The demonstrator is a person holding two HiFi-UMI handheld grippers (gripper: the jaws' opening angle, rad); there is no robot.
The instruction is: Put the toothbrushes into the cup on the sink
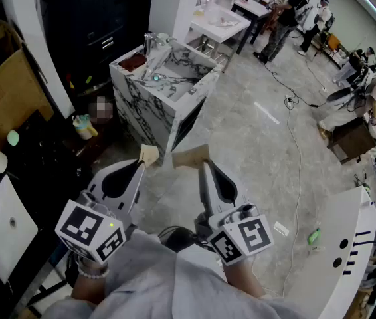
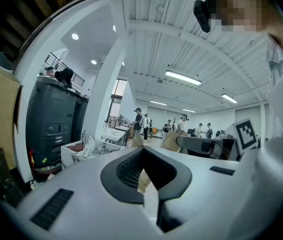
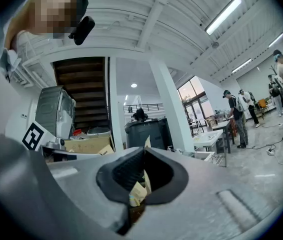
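Sink point(image 1: 143, 100); left tongs point(image 1: 148, 155) beside right tongs point(image 1: 191, 157).

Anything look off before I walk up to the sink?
Nothing looks spilled or damaged. The marble sink stands ahead, well apart from the left gripper and right gripper, both shut and empty. One oddity: a loose cable trails across the floor to its right.

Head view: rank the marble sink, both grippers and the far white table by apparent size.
1. marble sink
2. left gripper and right gripper: these look alike, and both are enlarged by being near the camera
3. white table, the farthest of the four
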